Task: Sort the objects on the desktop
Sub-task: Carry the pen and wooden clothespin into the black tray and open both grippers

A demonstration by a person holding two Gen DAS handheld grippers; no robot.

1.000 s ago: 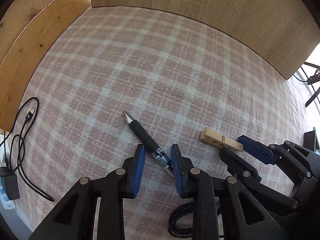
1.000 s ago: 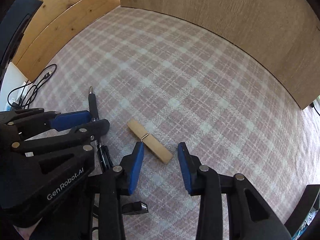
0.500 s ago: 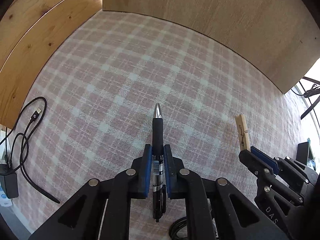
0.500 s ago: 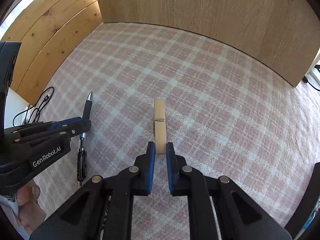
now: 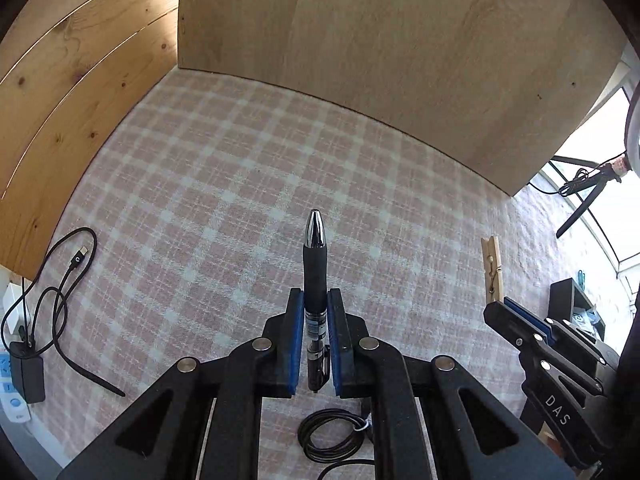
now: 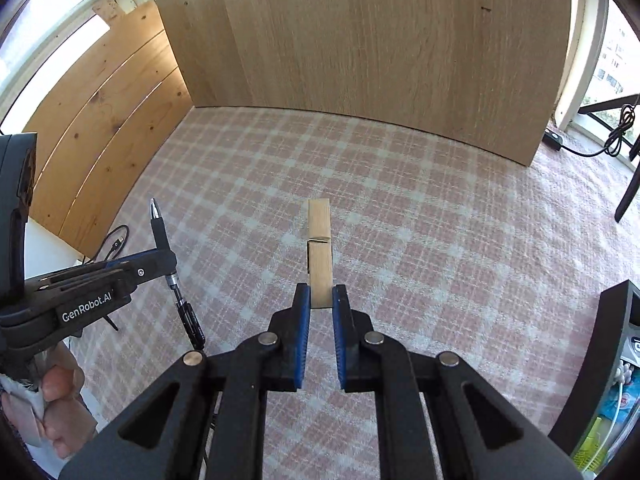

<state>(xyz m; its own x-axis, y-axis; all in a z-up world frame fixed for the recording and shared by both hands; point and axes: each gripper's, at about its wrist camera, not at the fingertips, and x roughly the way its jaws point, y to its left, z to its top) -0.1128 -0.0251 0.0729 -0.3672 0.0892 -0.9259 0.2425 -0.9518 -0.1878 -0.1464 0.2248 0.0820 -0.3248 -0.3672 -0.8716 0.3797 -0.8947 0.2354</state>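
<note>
My left gripper [image 5: 315, 304] is shut on a black pen [image 5: 314, 264] with a silver tip, which points forward and hangs above the pink plaid tablecloth [image 5: 224, 184]. My right gripper [image 6: 320, 300] is shut on a wooden clothespin [image 6: 319, 248], which also sticks out ahead, clear of the cloth. In the right wrist view the left gripper [image 6: 162, 258] with the pen [image 6: 160, 230] shows at the left. The left wrist view catches the clothespin [image 5: 493, 266] and the right gripper [image 5: 505, 307] at its right edge.
Wooden panels [image 5: 400, 40] wall the cloth at the back and left. A black cable and charger [image 5: 48, 292] lie at the left edge, a coiled black cable [image 5: 332, 434] below my left gripper. A black box [image 6: 618, 344] stands at the right. A person's hand [image 6: 52, 404] holds the left gripper.
Both grippers closed on their objects: the left took the pen off the cloth, the right took the clothespin. Both then rose, and the two things now hang lifted above the cloth.
</note>
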